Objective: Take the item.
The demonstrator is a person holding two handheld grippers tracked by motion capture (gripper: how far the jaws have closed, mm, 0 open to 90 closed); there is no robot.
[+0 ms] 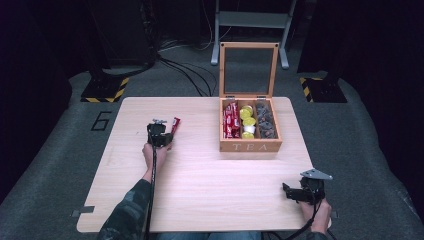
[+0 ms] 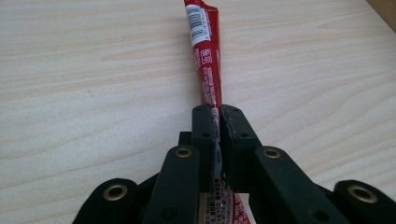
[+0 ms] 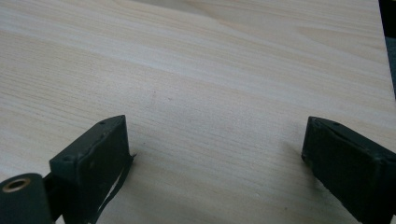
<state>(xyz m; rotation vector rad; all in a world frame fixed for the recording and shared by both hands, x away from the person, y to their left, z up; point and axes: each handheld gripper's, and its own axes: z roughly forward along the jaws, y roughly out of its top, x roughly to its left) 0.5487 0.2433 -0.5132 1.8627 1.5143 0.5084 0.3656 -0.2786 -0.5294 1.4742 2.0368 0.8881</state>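
Left gripper (image 2: 218,122) clamped on the red sachet stick (image 2: 207,56), which juts ahead of its jaws; right gripper (image 3: 215,149) jaws wide apart over bare table (image 3: 210,70)

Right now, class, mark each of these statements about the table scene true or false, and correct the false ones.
1. The left hand-held gripper is shut on the red sachet. True.
2. The right hand-held gripper holds a yellow pod. False: its jaws stand open over bare table.
3. The tea box has its lid closed. False: the lid stands open.
4. The box holds red sachets in its left compartment. True.
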